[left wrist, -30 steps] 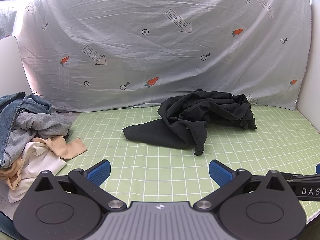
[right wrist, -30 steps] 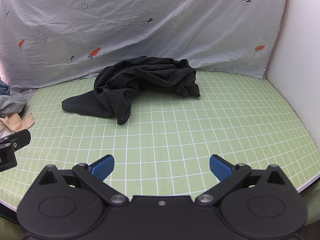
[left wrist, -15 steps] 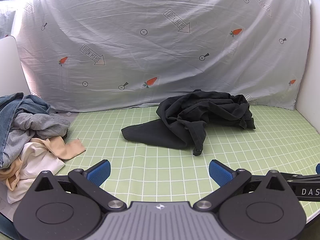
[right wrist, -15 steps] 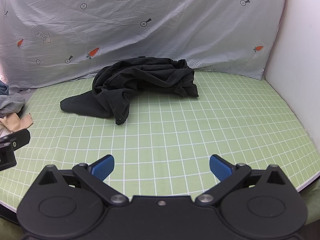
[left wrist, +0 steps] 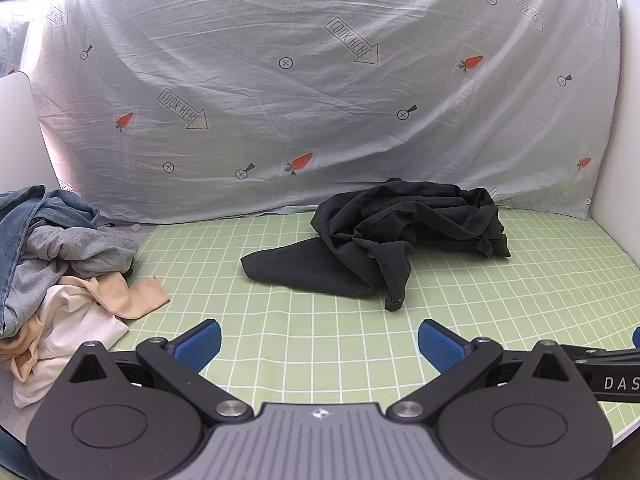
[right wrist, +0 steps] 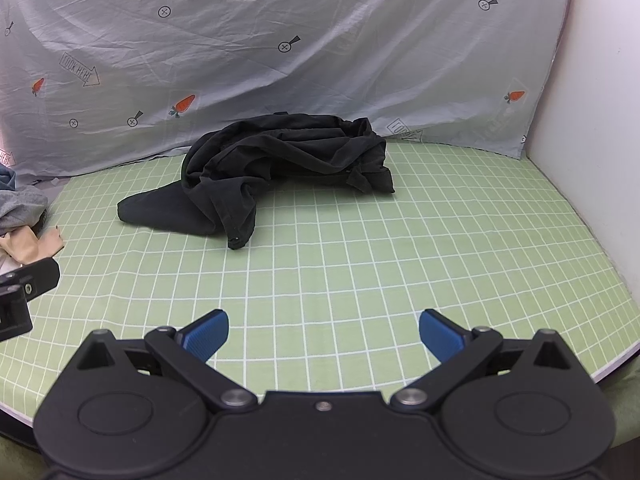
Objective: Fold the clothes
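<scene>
Black and crumpled, the garment (left wrist: 400,240) is seen on the green grid mat (right wrist: 400,248), well ahead of the left gripper (left wrist: 319,340) and right gripper (right wrist: 324,332), both spread wide and empty.

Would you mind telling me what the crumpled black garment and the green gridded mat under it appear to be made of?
The crumpled black garment looks like a thin, matte woven or knit fabric, perhaps cotton: it falls in soft, limp folds with no sheen. The green gridded mat seems a smooth, flat sheet with printed white lines, perhaps vinyl or rubber like a cutting mat; the exact material is unclear.
</scene>
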The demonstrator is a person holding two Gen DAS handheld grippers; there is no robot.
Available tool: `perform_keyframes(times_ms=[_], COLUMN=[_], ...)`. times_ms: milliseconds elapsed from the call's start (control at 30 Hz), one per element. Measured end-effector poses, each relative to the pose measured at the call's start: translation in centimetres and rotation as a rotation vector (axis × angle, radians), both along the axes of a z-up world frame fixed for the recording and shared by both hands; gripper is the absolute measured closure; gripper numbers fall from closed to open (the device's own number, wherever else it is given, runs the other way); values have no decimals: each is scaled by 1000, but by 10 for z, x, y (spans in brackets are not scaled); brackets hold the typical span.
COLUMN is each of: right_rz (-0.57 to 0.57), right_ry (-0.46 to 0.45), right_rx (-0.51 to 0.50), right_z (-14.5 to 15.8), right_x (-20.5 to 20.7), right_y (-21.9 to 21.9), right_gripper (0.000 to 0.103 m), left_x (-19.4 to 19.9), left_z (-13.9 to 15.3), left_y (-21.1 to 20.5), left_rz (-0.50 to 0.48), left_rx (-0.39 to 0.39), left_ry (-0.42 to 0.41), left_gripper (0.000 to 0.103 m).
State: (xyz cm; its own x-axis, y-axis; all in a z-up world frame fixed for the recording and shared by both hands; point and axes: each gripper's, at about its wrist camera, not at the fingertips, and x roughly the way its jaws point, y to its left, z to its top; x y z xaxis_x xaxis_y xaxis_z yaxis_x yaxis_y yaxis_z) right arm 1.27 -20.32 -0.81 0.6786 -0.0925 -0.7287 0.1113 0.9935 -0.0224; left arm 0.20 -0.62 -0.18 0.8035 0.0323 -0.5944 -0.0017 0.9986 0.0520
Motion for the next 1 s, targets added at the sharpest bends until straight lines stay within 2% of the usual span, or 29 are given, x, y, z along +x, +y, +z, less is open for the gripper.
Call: perform_keyframes(times_ms=[700,1000], right_rz=[23,25], right_ry=[20,32], right_rx=[1,2], right_z=[-5,-17], right_x=[9,25], right_y=[-15,-57], right_gripper=[0,0], left_x=[6,23], left_z=[-3,-16], left_y=[-13,-40], left_rz=[16,82], left_rx=[8,-6], left_ry=[25,74], left_gripper=[0,0])
